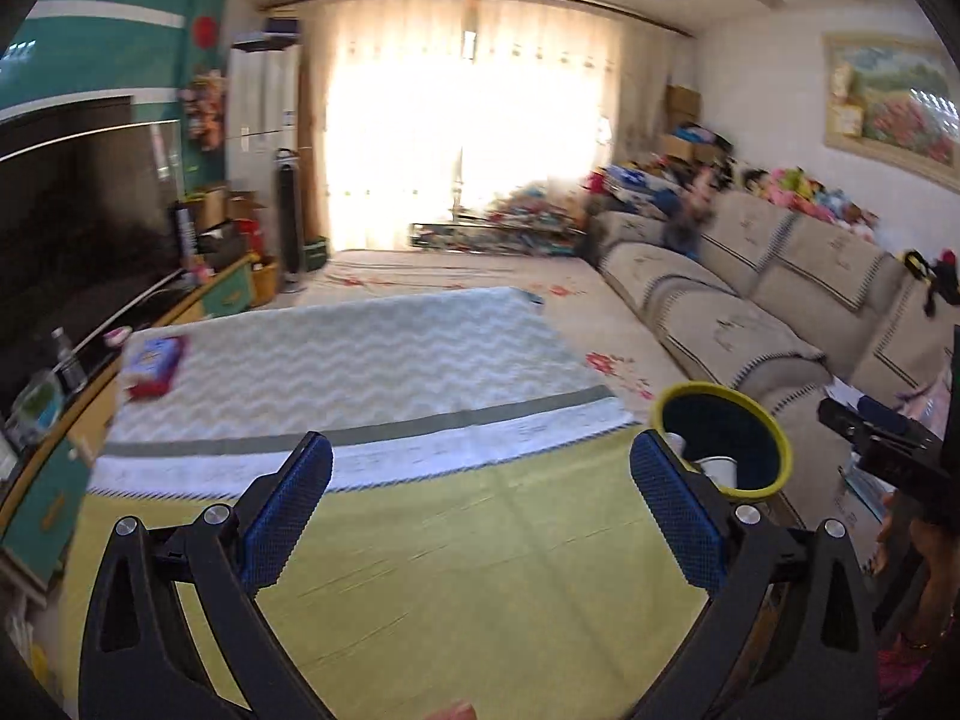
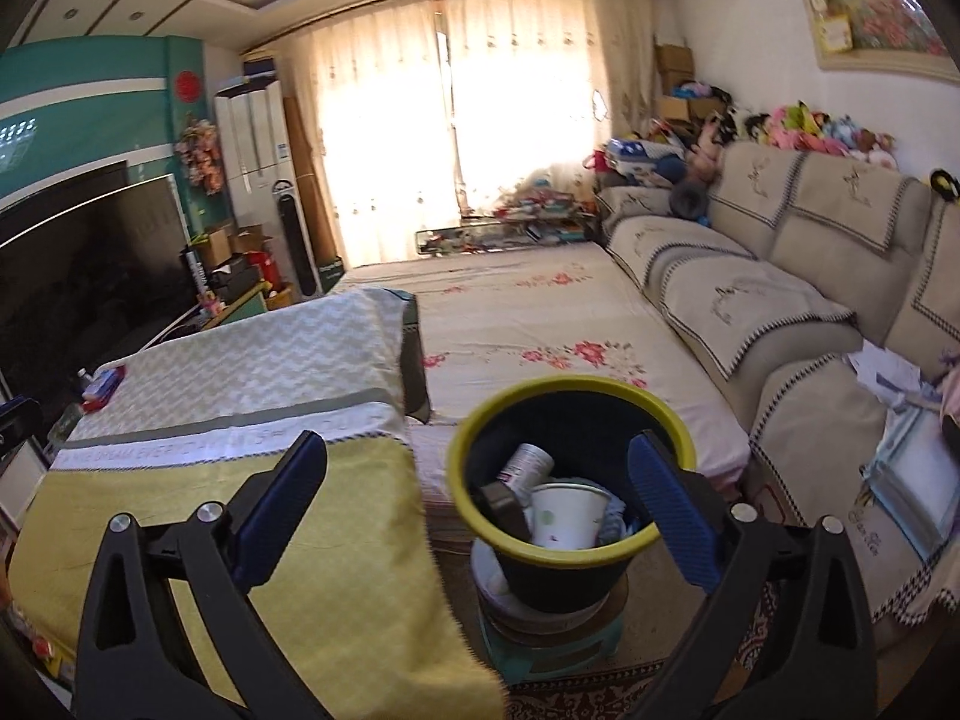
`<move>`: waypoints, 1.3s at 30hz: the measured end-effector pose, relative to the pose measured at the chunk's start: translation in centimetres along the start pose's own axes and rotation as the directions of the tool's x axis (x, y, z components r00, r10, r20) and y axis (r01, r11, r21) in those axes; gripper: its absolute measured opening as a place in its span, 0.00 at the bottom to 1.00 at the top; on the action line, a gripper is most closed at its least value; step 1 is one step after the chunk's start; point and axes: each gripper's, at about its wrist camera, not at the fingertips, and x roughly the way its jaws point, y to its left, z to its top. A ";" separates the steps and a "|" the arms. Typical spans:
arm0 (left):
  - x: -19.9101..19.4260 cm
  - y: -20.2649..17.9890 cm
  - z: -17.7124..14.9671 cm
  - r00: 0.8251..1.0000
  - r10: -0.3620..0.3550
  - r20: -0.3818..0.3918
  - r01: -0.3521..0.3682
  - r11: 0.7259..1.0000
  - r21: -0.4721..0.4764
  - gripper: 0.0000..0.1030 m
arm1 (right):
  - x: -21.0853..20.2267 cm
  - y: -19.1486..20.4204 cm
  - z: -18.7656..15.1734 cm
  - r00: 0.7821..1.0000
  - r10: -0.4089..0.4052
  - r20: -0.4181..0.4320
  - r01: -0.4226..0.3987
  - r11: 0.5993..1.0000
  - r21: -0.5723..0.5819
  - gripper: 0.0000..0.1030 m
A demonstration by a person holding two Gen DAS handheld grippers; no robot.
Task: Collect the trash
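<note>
A dark trash bin with a yellow rim (image 2: pixel 573 492) stands on a small stool beside the table. It holds a white paper cup (image 2: pixel 564 516), a small white bottle (image 2: pixel 527 463) and other scraps. My right gripper (image 2: pixel 480 483) is open and empty, above the bin's near side. My left gripper (image 1: pixel 480 483) is open and empty above the table's yellow cloth (image 1: pixel 420 570). The bin also shows in the left wrist view (image 1: pixel 720 438), to the right of the table. A red and blue packet (image 1: pixel 153 363) lies at the table's far left.
A beige sofa (image 2: pixel 780 300) runs along the right with toys on its back. A floral-covered mattress (image 2: pixel 540 312) lies behind the bin. A TV (image 1: pixel 78 228) and a cluttered cabinet stand at the left. The right gripper's body (image 1: pixel 882 438) shows at the left view's right edge.
</note>
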 end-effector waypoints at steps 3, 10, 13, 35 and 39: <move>-2.6 3.0 -0.9 0.999 0.051 0.014 -0.050 0.998 -0.049 0.95 | -1.4 1.3 0.3 1.000 0.013 0.025 -0.012 1.000 -0.026 0.93; -7.5 5.4 -2.7 0.990 0.120 0.071 -0.112 0.987 -0.113 0.95 | -3.2 1.6 -0.3 0.999 0.039 0.031 -0.037 0.999 -0.033 0.93; -8.9 4.8 -3.5 0.988 0.126 0.084 -0.117 0.988 -0.103 0.95 | -4.2 1.4 -0.5 0.999 0.036 0.041 -0.035 0.999 -0.033 0.93; -9.4 3.5 -3.7 0.986 0.140 0.091 -0.130 0.986 -0.106 0.95 | -3.9 1.9 -0.3 0.998 0.046 0.041 -0.044 0.999 -0.030 0.93; -9.4 3.5 -3.7 0.986 0.138 0.091 -0.129 0.986 -0.102 0.95 | -3.9 1.9 -0.3 0.998 0.045 0.043 -0.043 0.999 -0.029 0.93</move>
